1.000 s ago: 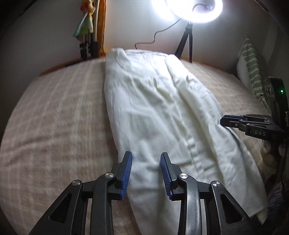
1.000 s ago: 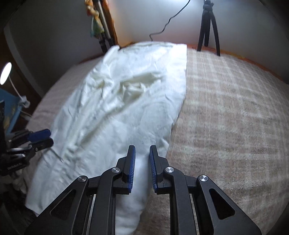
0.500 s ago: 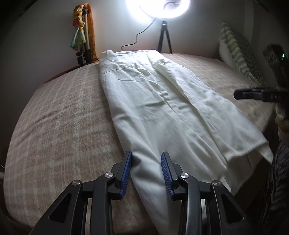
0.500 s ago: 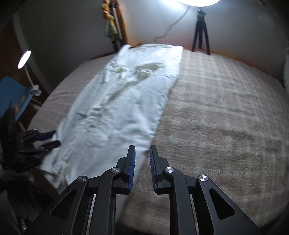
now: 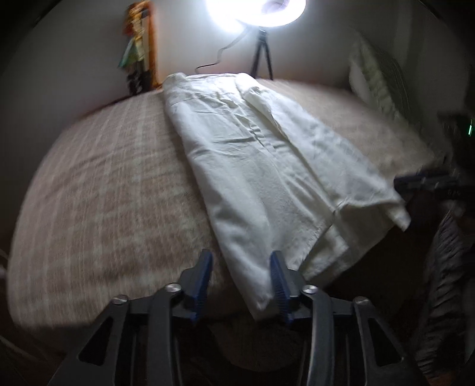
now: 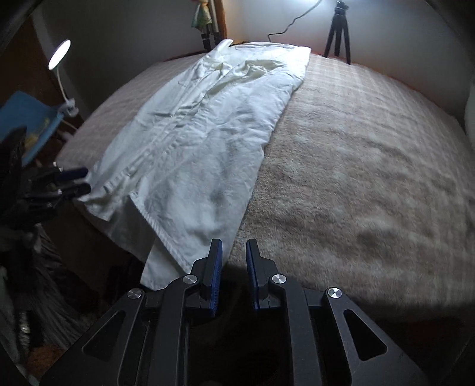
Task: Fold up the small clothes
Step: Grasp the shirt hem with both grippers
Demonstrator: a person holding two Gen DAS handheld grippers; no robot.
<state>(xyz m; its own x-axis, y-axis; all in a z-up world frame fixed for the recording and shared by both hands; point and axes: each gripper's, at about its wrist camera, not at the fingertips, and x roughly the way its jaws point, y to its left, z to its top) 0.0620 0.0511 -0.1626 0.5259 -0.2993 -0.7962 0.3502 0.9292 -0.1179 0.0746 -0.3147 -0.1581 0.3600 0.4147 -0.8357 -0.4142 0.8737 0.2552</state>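
A long white shirt [image 5: 261, 166] lies stretched along a beige checked bed [image 5: 98, 193], collar at the far end, hem hanging over the near edge. It also shows in the right wrist view [image 6: 204, 133]. My left gripper [image 5: 242, 267] is open and empty, just above the hem's left corner at the bed edge. My right gripper [image 6: 234, 252] is open with a narrow gap, empty, at the hem's right corner. The left gripper also shows at the left of the right wrist view [image 6: 71, 181]; the right gripper shows blurred at the right of the left wrist view [image 5: 421, 181].
A bright ring light [image 5: 255, 12] on a tripod [image 5: 262, 56] stands behind the bed. A striped pillow [image 5: 380, 80] sits at the right. A small desk lamp [image 6: 59, 50] and blue board [image 6: 26, 121] stand left of the bed. Dark floor lies below the bed edge.
Both grippers have pulled back from over the shirt toward the near bed edge. The shirt's hem now shows hanging over the edge. Both jaws stay about as open.
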